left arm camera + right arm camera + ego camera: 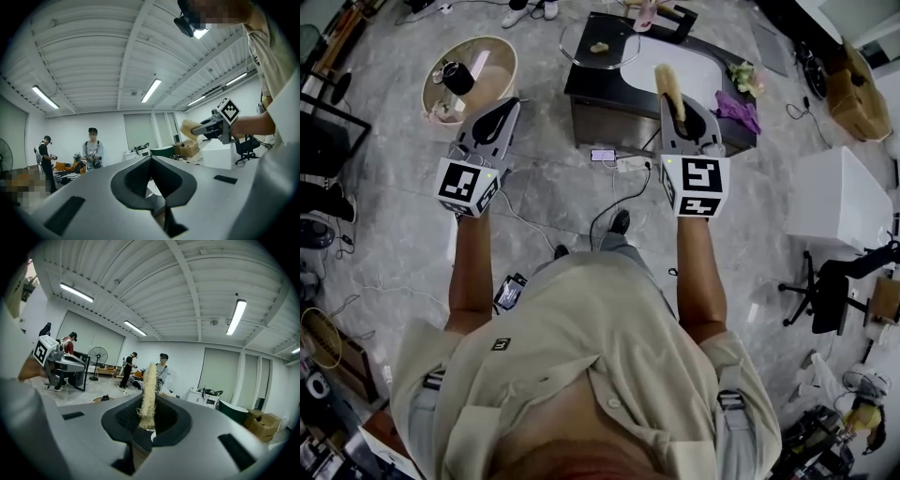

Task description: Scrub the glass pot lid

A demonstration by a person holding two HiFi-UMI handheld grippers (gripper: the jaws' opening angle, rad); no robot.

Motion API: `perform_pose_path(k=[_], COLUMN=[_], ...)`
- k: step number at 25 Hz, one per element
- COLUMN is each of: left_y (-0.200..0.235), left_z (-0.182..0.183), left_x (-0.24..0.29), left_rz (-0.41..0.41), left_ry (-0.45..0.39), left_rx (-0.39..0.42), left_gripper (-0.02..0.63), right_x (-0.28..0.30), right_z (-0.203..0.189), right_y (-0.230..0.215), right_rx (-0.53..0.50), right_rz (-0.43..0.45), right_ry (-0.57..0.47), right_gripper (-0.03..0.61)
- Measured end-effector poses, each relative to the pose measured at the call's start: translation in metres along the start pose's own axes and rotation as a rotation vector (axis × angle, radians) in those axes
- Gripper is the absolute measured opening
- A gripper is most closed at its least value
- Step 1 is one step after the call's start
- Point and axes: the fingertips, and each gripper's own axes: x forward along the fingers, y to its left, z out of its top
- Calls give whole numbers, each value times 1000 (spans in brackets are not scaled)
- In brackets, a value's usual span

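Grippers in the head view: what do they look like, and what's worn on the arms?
Both the left gripper and right gripper are grey, tapering shells with dark jaw openings; each carries a white cube with black square markers. The arms are bare below a beige short-sleeved shirt.

The scrubber [149, 390] in my right gripper [149, 414] is rough, dry, straw-like fibre. That gripper and my left gripper [151, 164] are smooth matt grey plastic. The pot lid [614, 52] is clear, glossy glass (floor [544, 202]: polished marbled stone).

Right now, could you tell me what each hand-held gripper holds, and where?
Right hand-held gripper pinches a loofah by one end; left hand-held gripper holds nothing.
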Motion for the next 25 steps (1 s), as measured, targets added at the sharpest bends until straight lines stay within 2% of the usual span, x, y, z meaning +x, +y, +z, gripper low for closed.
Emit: perform_pose_path(k=[12,25], left_y=[-20,-41], left_z=[-2,3], left_x=[110,167], left_rz=[65,94], left_ry=[59,90], left_rx=[-17,1], left_gripper=[14,14], right_x=[79,101], right_z=[-31,-49], right_y=[-94,-155], right_rx=[35,77], right_rz=[107,151], right_ry=[-14,-46], right_gripper=[46,46])
